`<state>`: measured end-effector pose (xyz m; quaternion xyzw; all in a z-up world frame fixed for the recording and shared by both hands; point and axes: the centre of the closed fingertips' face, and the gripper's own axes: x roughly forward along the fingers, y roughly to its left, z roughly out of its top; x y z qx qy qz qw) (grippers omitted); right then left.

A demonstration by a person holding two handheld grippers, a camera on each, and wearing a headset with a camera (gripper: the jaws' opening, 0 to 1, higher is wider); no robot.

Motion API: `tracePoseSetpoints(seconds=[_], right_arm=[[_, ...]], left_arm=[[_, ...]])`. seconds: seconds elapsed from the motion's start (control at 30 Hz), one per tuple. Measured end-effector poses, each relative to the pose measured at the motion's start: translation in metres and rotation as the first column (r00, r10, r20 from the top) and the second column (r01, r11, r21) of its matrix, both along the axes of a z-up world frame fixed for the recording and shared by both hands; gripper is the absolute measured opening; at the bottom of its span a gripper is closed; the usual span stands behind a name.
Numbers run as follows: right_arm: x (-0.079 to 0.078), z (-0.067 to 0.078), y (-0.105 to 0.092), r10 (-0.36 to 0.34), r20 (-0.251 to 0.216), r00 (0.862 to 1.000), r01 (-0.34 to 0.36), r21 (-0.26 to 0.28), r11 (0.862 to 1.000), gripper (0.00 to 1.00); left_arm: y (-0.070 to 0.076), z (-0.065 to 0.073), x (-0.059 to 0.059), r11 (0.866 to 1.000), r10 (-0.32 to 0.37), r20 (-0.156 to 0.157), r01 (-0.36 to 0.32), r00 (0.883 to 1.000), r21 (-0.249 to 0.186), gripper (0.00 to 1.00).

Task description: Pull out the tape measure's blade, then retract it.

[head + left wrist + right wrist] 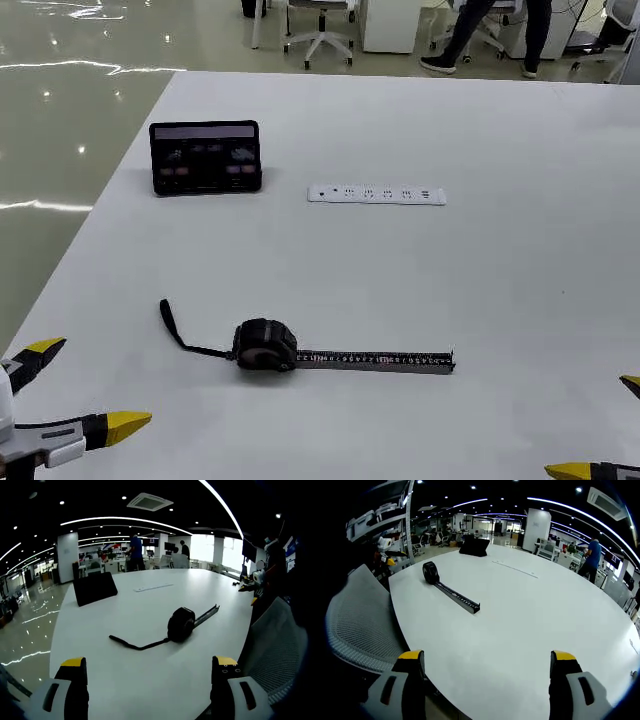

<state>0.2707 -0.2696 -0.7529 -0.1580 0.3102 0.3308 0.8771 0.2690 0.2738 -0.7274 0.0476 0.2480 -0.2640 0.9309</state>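
White table (500,280) bears tape measure (265,346), power strip (376,195), black box (205,157).

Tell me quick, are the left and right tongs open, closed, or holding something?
Left tongs: open, holding nothing.
Right tongs: open, holding nothing.

An open-plan office, shown by swivel chairs (320,28), strip lights (125,518), a ceiling air vent (149,501) and glossy floor (70,100).

Plenty of bare table (420,270) all round the tape measure (265,346). Its strap (178,330) trails off left and the blade (375,360) lies out to the right. The black box (205,157) and power strip (376,194) sit well behind, out of the way.
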Motion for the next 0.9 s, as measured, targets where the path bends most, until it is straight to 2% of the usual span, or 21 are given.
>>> tracePoseSetpoints(seconds=[0.07, 0.2, 0.33, 0.5, 0.6, 0.9], right_arm=[[0.0, 0.0, -0.001, 0.0, 0.002, 1.0, 0.0, -0.004, 1.0, 1.0], [0.0, 0.001, -0.004, -0.008, 0.003, 1.0, 0.008, 0.0, 1.0, 1.0], [0.001, 0.002, -0.006, -0.011, 0.006, 1.0, 0.011, 0.003, 1.0, 1.0], [-0.002, 0.004, -0.007, 0.003, 0.006, 1.0, -0.003, 0.002, 1.0, 1.0], [-0.005, 0.005, -0.011, 0.0, 0.007, 1.0, 0.0, -0.004, 1.0, 1.0], [-0.01, 0.002, -0.011, -0.036, -0.004, 0.999, 0.037, 0.012, 0.999, 1.0]], left_arm=[[0.002, 0.001, 0.002, 1.0, 0.005, 0.015, -0.005, 1.0, 0.015, 1.0], [0.002, 0.003, 0.003, 1.0, 0.01, 0.024, -0.01, 1.0, 0.013, 1.0], [0.001, 0.005, 0.002, 1.0, 0.016, 0.035, -0.016, 0.999, -0.006, 1.0], [-0.002, 0.001, -0.001, 1.0, 0.012, 0.03, -0.011, 0.999, -0.023, 1.0], [-0.01, 0.001, -0.001, 0.999, 0.004, 0.03, -0.002, 1.0, -0.044, 1.0], [-0.012, 0.003, 0.002, 0.999, -0.03, 0.018, 0.03, 0.999, -0.027, 1.0]])
